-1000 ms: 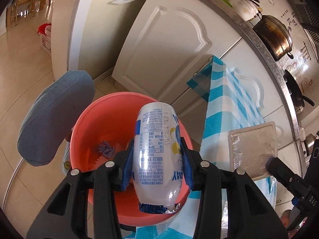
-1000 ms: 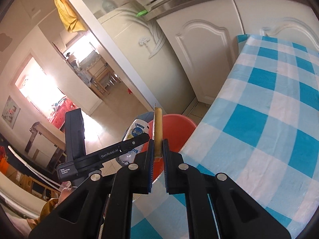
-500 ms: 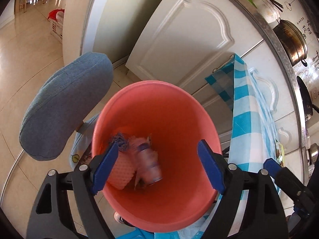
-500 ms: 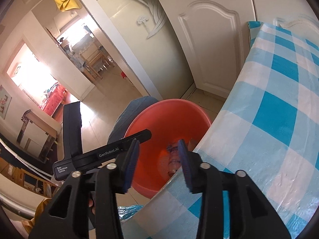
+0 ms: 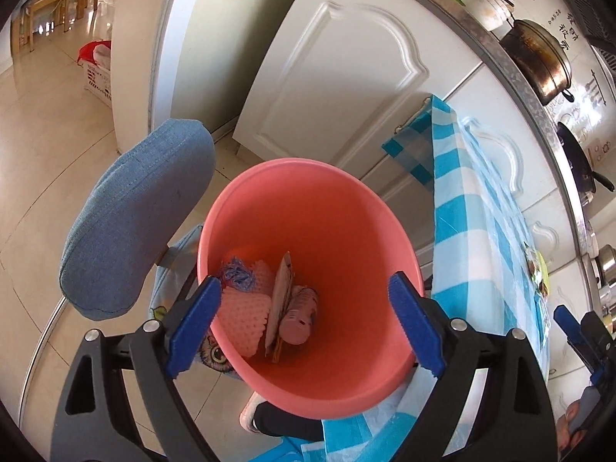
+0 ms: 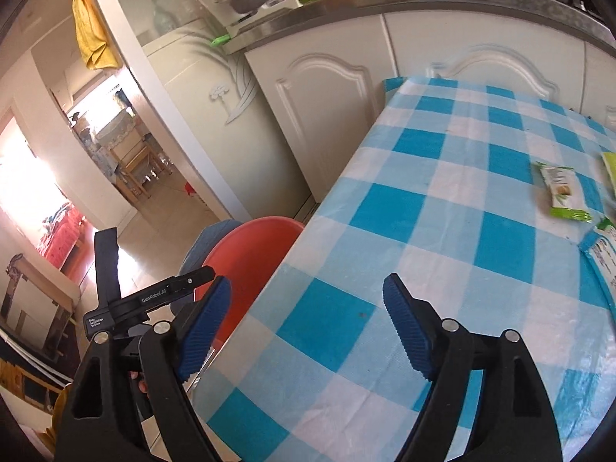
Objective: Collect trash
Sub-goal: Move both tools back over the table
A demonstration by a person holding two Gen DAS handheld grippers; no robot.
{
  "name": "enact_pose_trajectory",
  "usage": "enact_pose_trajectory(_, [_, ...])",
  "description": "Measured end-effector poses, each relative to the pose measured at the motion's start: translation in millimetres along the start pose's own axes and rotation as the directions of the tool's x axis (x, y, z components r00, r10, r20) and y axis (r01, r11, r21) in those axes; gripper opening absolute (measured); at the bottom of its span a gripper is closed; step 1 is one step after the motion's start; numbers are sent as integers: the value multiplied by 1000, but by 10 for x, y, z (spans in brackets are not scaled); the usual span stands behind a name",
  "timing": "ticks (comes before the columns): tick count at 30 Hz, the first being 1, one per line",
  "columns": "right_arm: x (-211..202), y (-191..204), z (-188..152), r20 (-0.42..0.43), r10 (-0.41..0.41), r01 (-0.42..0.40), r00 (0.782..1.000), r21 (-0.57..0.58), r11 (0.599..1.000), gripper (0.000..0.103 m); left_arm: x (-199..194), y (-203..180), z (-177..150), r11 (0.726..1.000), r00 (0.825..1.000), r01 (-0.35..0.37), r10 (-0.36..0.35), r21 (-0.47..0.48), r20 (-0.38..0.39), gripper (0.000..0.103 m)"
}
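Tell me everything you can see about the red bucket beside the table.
The bucket is round, salmon-red, smooth plastic by its look, wider at the rim than at the bottom. It stands upright and open below the edge of the checked tablecloth, next to a blue padded chair back. Inside lie a pink foam net, a bottle, a flat card on edge and a blue scrap. The open left tongs hang above it, touching nothing.

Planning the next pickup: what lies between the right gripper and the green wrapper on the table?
In the right wrist view, only bare checked tablecloth lies between the open right gripper and the green wrapper.
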State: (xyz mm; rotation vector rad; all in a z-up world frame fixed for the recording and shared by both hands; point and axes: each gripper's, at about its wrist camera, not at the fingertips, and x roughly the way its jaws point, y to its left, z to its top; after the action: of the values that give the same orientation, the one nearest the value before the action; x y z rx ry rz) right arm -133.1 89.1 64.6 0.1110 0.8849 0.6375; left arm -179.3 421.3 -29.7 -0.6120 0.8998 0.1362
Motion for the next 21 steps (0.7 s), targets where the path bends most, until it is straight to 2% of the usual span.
enact_pose_trajectory(8, [-642,-420,19,91,-104,97,990,80,992,85,-138,-155,-71,1000,1000,18,-18,25,-6,89])
enact_pose_trajectory(12, [-957,-768,12,132,-148,130,980,135,982,86,-232,-331,-90,998,1000,25,-24,56,-4,89])
enact_pose_trajectory(16, [-1239,-1260,49,159,-225,191,961,200,961,89,-358,-522,-125,995,1000,20,-21,96,11,89])
enact_pose_trajectory(21, [-1520,-2051,190,183,-335,270,924,305,913,89,-482,-812,-193,990,999,26,-29,137,20,89])
